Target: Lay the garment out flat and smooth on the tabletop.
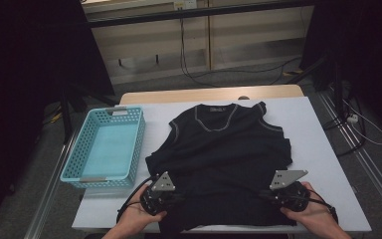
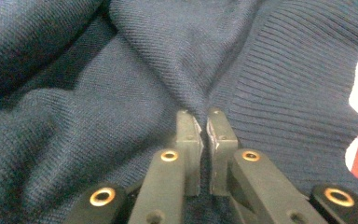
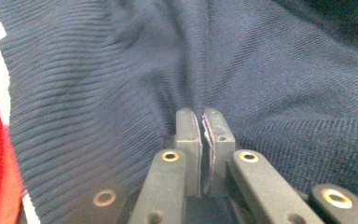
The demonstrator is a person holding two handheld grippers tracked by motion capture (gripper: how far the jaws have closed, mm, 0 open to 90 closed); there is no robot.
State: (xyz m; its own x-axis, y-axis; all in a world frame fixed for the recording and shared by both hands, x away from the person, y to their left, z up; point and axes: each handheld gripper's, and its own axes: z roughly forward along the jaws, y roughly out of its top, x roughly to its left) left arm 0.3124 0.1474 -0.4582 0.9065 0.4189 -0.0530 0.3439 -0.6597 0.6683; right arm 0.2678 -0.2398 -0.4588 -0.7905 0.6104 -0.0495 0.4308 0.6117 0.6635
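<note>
Dim room, white table mid-frame, turquoise basket at left. Dark knit vest lies centre, collar toward top of frame, hem at bottom, long axis running top to bottom. Left gripper and right gripper each pinch hem fold, jaws nearly closed. Risk: thin pinch slips, uneven lift skews fold.

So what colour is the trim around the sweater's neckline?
Grey trim on the dark navy sweater; clearest in the high view.

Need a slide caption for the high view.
Both grippers, left and right, pinch the hem of a dark vest beside an empty basket.
</note>
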